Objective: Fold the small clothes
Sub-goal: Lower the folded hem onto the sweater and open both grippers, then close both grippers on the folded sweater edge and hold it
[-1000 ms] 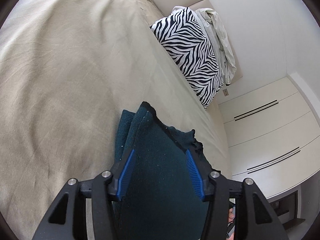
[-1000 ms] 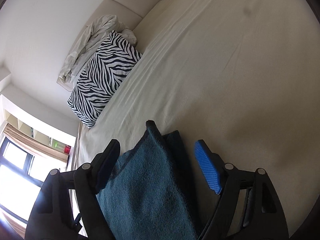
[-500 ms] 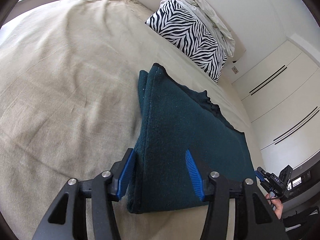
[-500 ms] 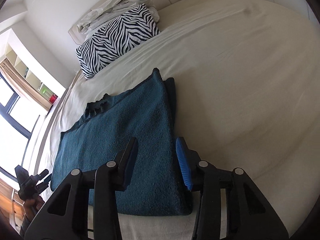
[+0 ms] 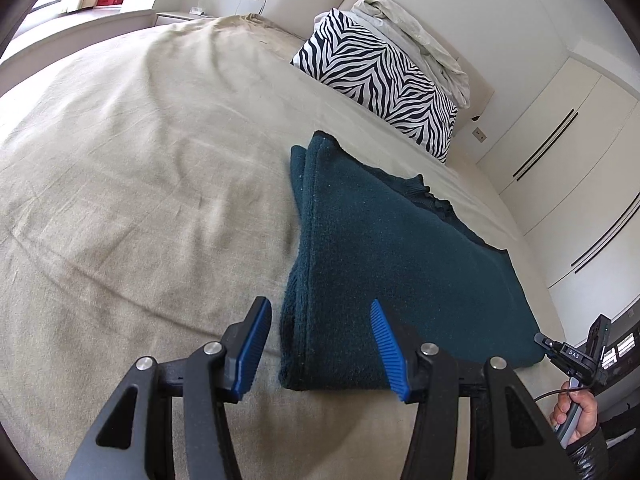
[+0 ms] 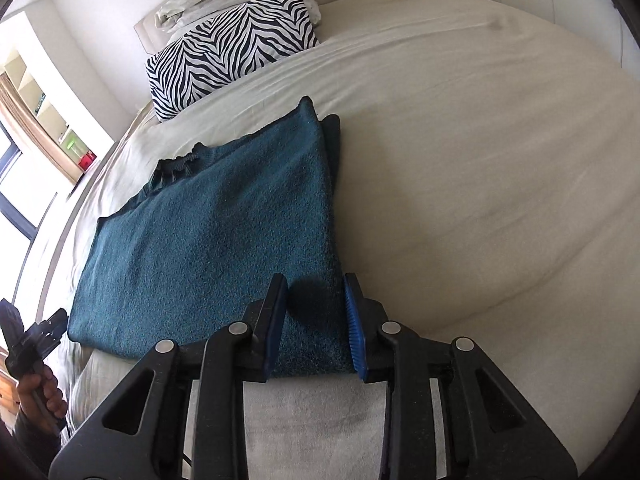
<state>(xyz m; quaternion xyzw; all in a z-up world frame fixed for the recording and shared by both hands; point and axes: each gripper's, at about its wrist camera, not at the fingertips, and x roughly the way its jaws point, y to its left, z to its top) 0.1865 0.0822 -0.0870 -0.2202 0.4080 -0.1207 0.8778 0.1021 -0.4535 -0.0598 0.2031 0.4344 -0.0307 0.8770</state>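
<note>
A dark teal knit sweater [image 5: 400, 260] [image 6: 220, 240] lies folded flat on the beige bed [image 5: 140, 160] [image 6: 480, 160], its collar toward the pillow. My left gripper [image 5: 318, 308] hovers open over the near left corner; the blue pads are apart from the cloth. My right gripper [image 6: 314, 284] stands over the near right corner with its jaws closing. That corner shows between the pads, lying flat and not bunched or lifted.
A zebra-print pillow [image 5: 380, 76] [image 6: 232, 52] and crumpled white bedding [image 5: 412, 28] lie at the headboard. White wardrobe doors [image 5: 560, 152] stand beside the bed. A white towel [image 6: 312, 420] lies under the right gripper. A person's hand [image 5: 576, 416] [image 6: 36, 396] shows at each frame's edge.
The sweater, held up close between both grippers a second ago, now lies flat on the bed. Both grippers pulled back toward its near edge and rolled level. The right jaws narrowed.
</note>
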